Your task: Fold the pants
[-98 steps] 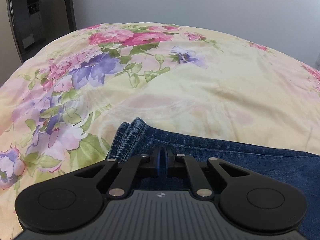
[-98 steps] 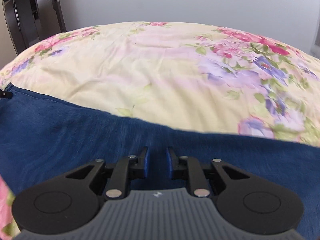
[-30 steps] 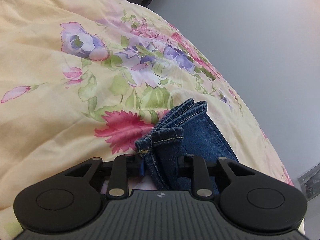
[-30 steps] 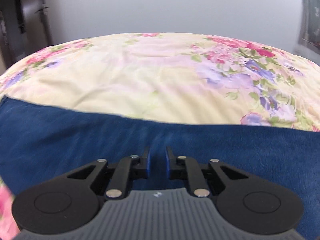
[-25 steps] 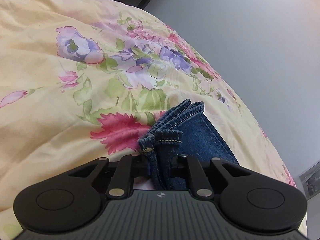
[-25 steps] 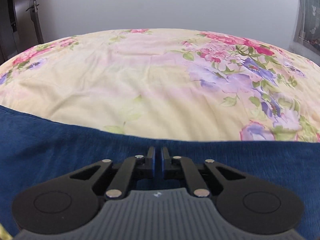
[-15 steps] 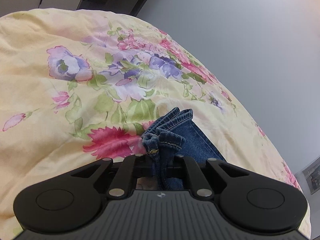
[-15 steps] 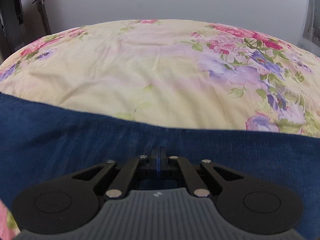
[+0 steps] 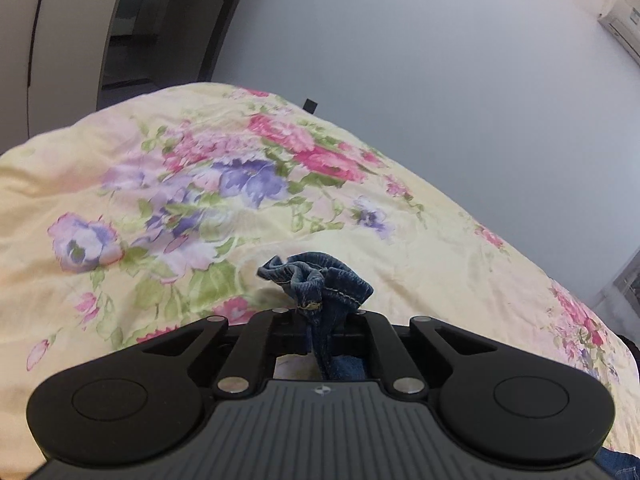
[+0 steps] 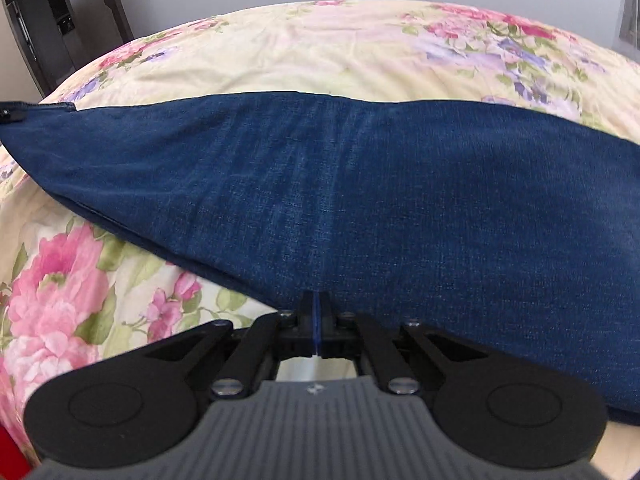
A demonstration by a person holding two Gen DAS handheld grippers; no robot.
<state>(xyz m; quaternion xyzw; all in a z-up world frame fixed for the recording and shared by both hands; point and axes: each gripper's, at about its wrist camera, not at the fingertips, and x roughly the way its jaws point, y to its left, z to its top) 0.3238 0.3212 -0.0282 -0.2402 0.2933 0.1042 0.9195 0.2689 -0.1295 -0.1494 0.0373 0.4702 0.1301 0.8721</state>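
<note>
Left wrist view: the left gripper point(image 9: 320, 314) is pinched tight on the bunched hem of the pants point(image 9: 320, 280), the denim crumpled into a knot above the fingers and raised off the floral bedspread point(image 9: 120, 168) — a strip of denim hangs down between the jaws toward the camera. Beyond the bedspread stands a grey wall point(image 9: 440, 80), with a dark doorway point(image 9: 152, 32) to its left. Right wrist view: the right gripper point(image 10: 316, 320) is pressed together on the near edge of the pants point(image 10: 360, 200), which stretch as a broad dark-blue band across the bedspread point(image 10: 320, 48) — flowered cover shows both beyond the band and at its near left.
</note>
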